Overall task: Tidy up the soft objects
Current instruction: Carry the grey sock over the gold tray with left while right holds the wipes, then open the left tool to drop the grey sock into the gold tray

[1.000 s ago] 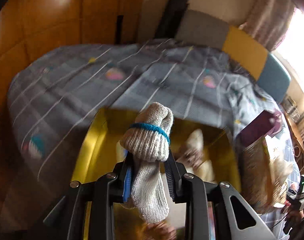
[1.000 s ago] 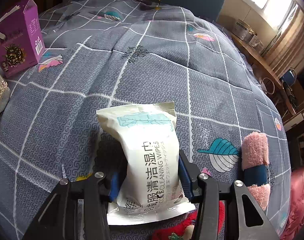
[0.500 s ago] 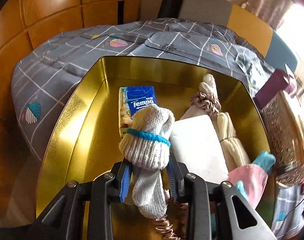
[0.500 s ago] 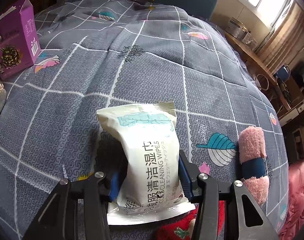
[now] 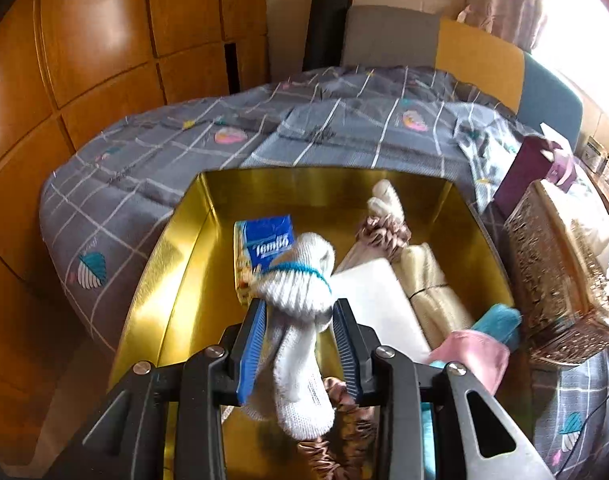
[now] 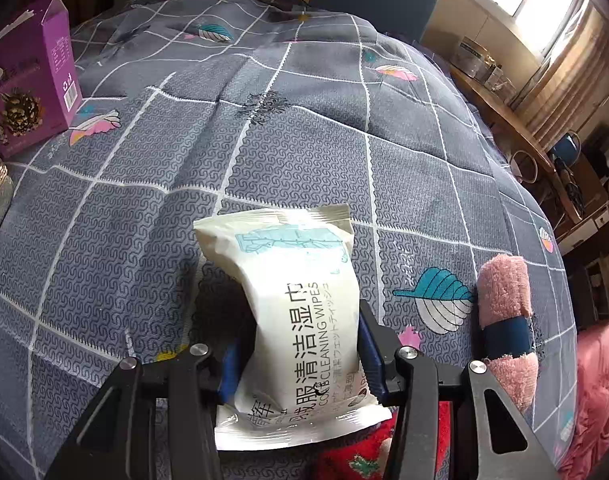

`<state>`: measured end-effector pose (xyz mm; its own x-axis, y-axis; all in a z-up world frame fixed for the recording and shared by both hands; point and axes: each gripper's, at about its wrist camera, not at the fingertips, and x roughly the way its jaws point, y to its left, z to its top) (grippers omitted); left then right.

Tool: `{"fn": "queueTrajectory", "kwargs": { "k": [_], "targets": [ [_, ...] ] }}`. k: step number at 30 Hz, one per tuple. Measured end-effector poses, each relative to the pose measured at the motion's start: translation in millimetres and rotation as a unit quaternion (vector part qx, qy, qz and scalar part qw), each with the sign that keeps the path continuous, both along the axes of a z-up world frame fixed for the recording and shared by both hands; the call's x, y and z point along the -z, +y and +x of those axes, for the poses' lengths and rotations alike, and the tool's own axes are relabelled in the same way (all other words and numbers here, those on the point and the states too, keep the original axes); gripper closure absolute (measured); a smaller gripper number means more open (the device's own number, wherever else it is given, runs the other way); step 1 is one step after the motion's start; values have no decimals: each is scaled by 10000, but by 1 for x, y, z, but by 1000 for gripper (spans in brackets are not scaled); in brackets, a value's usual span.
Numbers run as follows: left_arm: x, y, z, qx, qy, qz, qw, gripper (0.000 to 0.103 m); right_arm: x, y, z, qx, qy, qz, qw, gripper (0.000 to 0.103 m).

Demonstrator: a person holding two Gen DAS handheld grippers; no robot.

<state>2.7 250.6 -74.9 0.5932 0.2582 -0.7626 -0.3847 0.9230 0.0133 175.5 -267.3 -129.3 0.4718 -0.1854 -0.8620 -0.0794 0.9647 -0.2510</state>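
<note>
Two soft things are in play. The left tool (image 5: 298, 354) is spreading, letting the light, limp sock bundle (image 5: 296, 320) sag into the gold box (image 5: 164, 280); grip its banded middle. The right tool (image 6: 300, 354) pinches the squashy, slippery wipes pack (image 6: 300, 312) above the bed (image 6: 264, 120).

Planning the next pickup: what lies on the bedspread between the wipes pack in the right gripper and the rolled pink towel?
Right wrist view: only bare bedspread with a printed teal leaf separates the wipes pack from the rolled pink towel.
</note>
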Motion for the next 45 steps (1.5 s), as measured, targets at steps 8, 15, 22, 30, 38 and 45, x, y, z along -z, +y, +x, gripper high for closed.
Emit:
{"fn": "queueTrajectory", "kwargs": {
  "k": [8,15,22,30,38,45],
  "targets": [
    [-27,-20,-5,316,-360,172,9987,69,0,1,0,-10,0,-9,10000,54],
    [-32,-42,-3,602,-361,184,9974,69,0,1,0,-13,6,-17,10000,54],
    [-28,-64,0,869,-247,182,9957,69,1,2,2,-11,18,-9,10000,54],
    [-30,-80,1,1186,-270,208,9924,69,0,-5,7,182,110,257,9994,54],
    [-29,-83,0,1342,-284,160,9904,69,2,-7,8,239,83,307,9992,54],
    [-29,-74,-4,1399,-377,-15,9895,69,1,-6,10,653,151,368,9971,54]
  ]
}}
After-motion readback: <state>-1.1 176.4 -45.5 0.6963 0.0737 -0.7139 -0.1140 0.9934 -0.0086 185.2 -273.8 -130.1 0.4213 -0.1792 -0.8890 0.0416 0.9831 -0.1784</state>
